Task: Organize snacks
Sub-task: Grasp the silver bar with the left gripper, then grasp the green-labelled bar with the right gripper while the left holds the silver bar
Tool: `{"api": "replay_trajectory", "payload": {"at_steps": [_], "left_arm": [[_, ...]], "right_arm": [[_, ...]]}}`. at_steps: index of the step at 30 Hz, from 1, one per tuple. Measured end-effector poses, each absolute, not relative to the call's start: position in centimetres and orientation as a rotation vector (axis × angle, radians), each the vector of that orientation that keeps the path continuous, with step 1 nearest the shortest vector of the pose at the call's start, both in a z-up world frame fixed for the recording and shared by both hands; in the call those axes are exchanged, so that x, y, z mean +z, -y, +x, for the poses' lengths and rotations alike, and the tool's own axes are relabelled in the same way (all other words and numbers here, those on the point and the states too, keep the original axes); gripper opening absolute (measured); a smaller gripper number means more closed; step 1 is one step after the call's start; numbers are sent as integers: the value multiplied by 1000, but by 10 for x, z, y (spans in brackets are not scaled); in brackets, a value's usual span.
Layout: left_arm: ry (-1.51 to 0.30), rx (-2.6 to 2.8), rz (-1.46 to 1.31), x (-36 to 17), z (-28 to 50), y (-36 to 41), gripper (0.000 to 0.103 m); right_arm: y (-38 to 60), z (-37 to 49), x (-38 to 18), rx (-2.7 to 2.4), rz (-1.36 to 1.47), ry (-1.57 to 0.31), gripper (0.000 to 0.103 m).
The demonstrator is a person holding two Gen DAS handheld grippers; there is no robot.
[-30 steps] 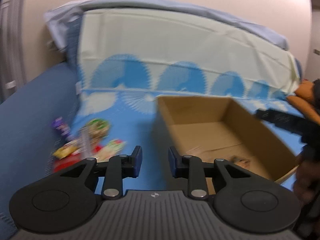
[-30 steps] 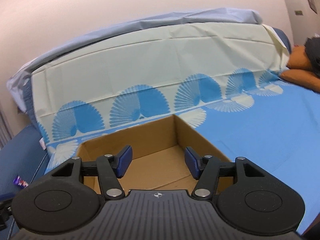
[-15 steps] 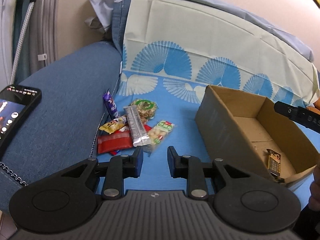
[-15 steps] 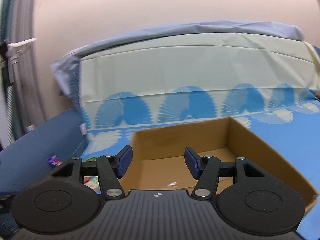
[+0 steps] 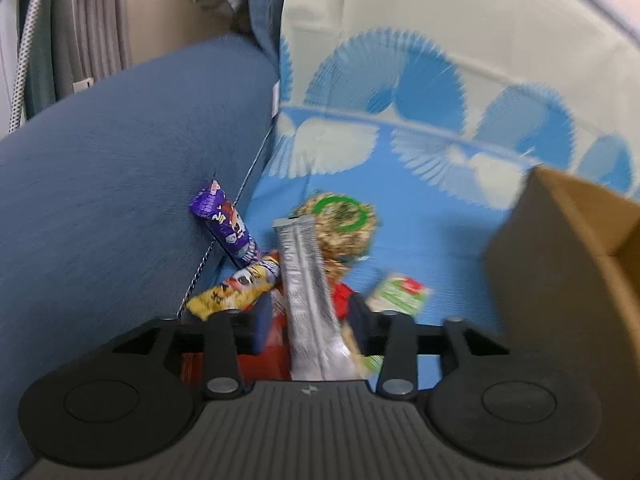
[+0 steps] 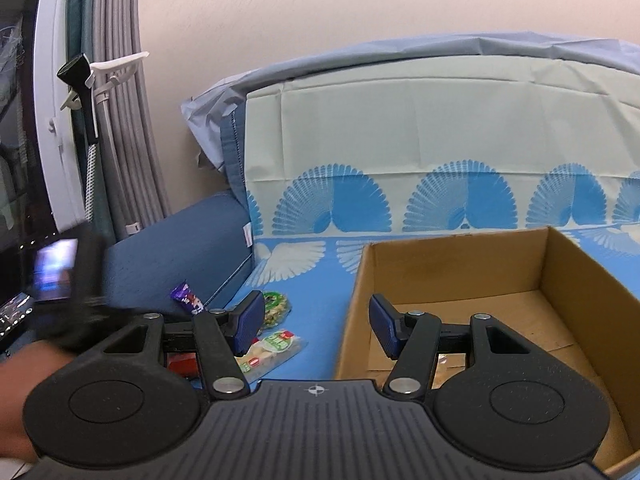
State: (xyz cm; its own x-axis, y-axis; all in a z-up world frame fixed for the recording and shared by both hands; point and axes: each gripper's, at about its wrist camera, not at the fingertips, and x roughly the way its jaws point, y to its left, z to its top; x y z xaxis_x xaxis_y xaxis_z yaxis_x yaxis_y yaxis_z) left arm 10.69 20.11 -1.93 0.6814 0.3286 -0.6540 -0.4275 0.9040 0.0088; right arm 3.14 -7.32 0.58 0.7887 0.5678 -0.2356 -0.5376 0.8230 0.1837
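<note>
Home living rm/bedroom: blue fabric sofa (image 6: 176, 248) w/ patterned sheet (image 6: 400, 152), grey curtains (image 6: 120, 120), plain wall (image 6: 320, 8).

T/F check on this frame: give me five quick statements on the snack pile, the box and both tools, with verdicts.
1. The silver wrapper lies between the left tool's fingers. True; the jaws have just been opening around it.
2. The purple wrapper lies inside the cardboard box. False: it leans against the blue cushion, outside the box.
3. The right tool holds a snack. False: it is open and empty.
4. The box stands on the blue patterned sheet. True.
5. The yellow wrapper lies on top of the silver one. False: it lies beside it.
</note>
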Motion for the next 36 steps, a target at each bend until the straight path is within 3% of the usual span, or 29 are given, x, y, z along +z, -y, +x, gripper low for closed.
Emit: {"api": "replay_trajectory", "payload": {"at_steps": [2, 4, 5, 6, 9, 14, 20, 24, 36], "left_arm": [[-747, 436, -136, -30, 127, -208, 69], [-768, 451, -113, -39, 137, -213, 67], [-778, 447, -106, -42, 141, -215, 54], [-791, 427, -109, -46, 143, -218, 34], [-808, 377, -156, -52, 136, -223, 29], [-866, 286, -278, -59, 91, -220, 26], [-926, 145, -223, -62, 24, -194, 25], [-868, 166, -246, -49, -4, -202, 26], [-847, 283, -363, -52, -9, -222, 28]], "right_arm": [[73, 33, 6, 604, 108, -293, 60], [73, 32, 6, 610, 112, -294, 60], [72, 32, 6, 612, 111, -295, 60], [72, 31, 6, 614, 110, -295, 60], [69, 30, 4, 625, 96, -296, 60], [65, 30, 1, 643, 73, -311, 61], [54, 23, -2, 668, 26, -308, 62], [48, 16, -6, 685, -16, -307, 62], [-4, 11, 6, 706, -105, -376, 62]]}}
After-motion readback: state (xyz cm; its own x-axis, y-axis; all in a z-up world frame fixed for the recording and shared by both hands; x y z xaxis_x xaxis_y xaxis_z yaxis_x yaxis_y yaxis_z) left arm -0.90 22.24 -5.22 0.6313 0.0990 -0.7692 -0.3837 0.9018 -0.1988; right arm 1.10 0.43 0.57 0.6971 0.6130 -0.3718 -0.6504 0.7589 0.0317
